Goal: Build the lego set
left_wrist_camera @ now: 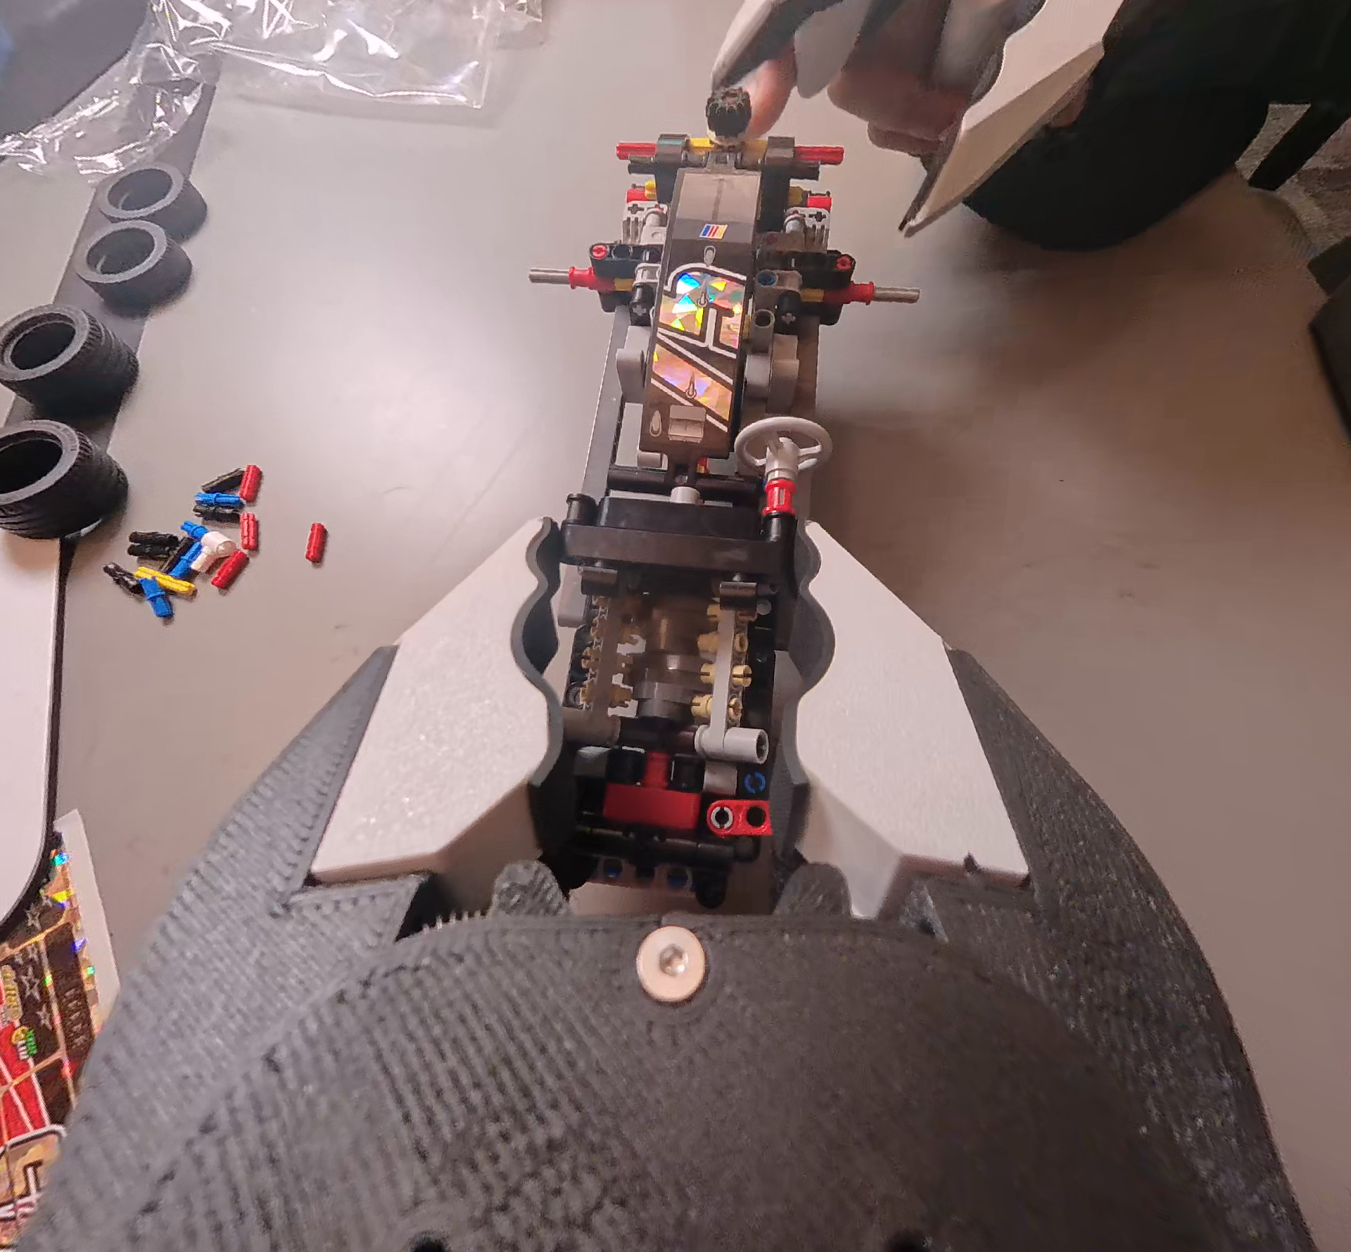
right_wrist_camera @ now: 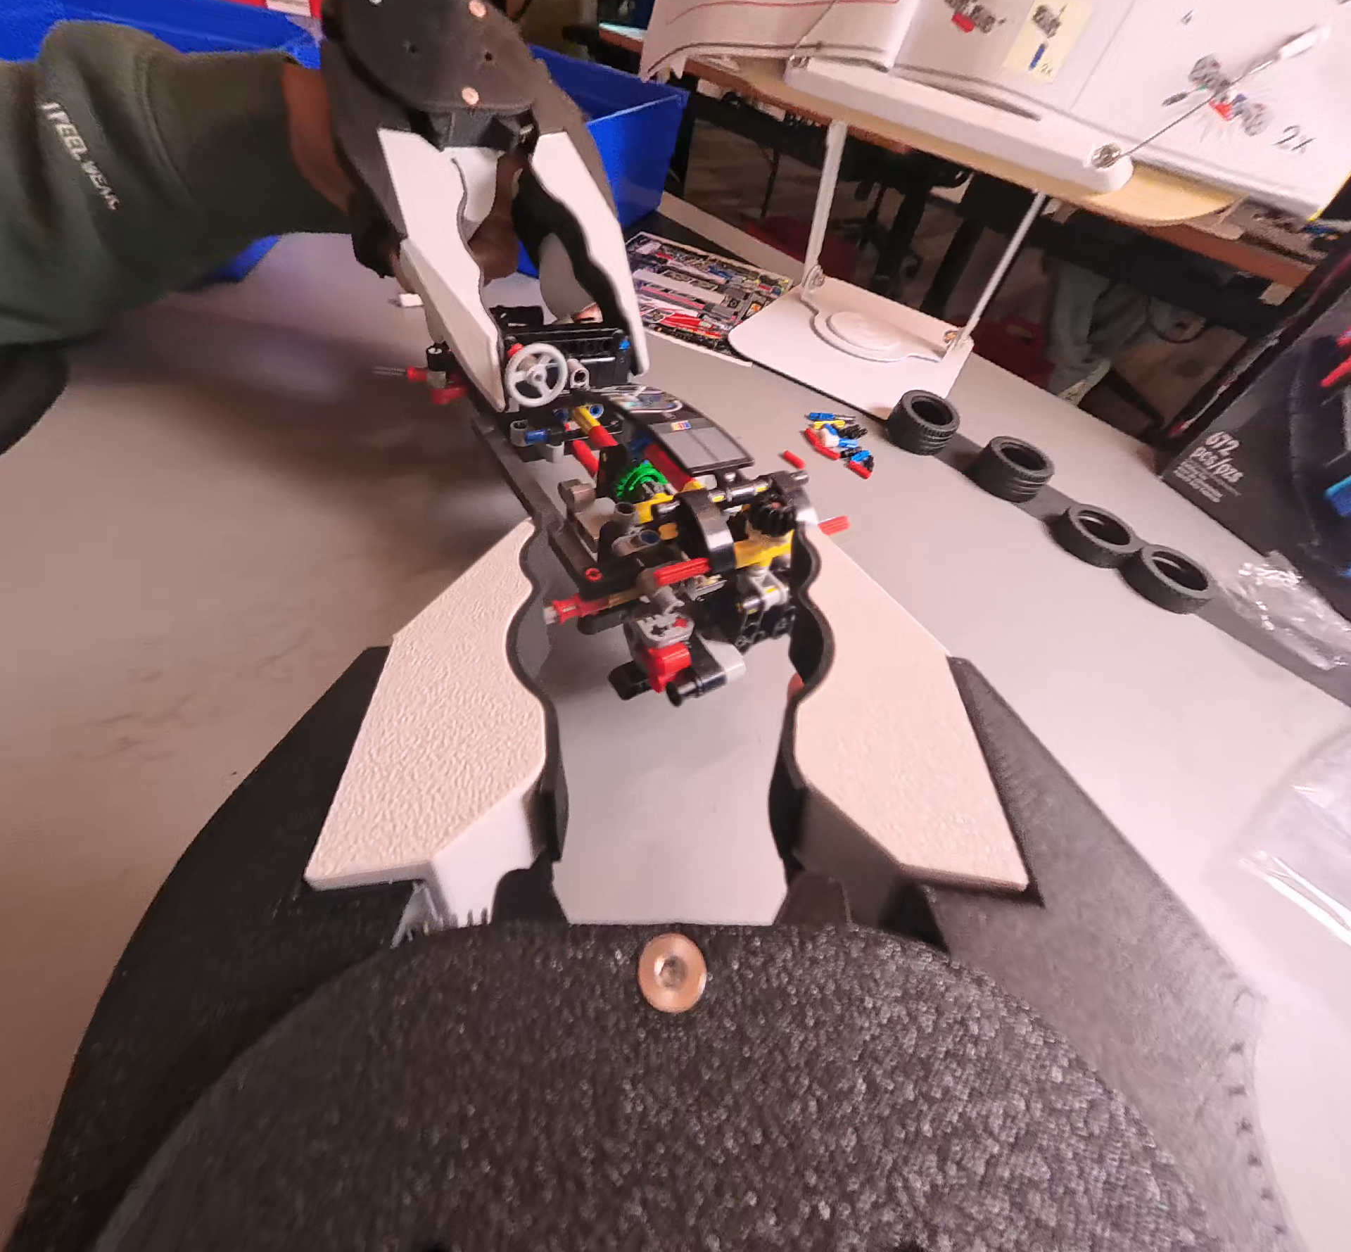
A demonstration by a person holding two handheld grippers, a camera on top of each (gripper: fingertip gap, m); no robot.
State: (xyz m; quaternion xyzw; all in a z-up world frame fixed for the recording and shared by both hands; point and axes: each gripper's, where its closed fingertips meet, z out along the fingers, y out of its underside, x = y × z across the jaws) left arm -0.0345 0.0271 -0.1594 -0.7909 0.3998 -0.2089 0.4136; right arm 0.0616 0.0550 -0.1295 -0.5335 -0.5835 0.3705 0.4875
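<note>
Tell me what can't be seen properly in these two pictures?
- Left wrist view: the car frame's near end is hidden between the left claw's white fingers.
- Left wrist view: the right claw is blurred and cut off by the top edge.
- Right wrist view: the small loose pieces are too small to identify.

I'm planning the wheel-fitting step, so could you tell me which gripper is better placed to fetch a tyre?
Probably the right gripper: it is open and holds nothing, while the left gripper clamps the chassis steady. The tyres lie on the table nearby.
</note>
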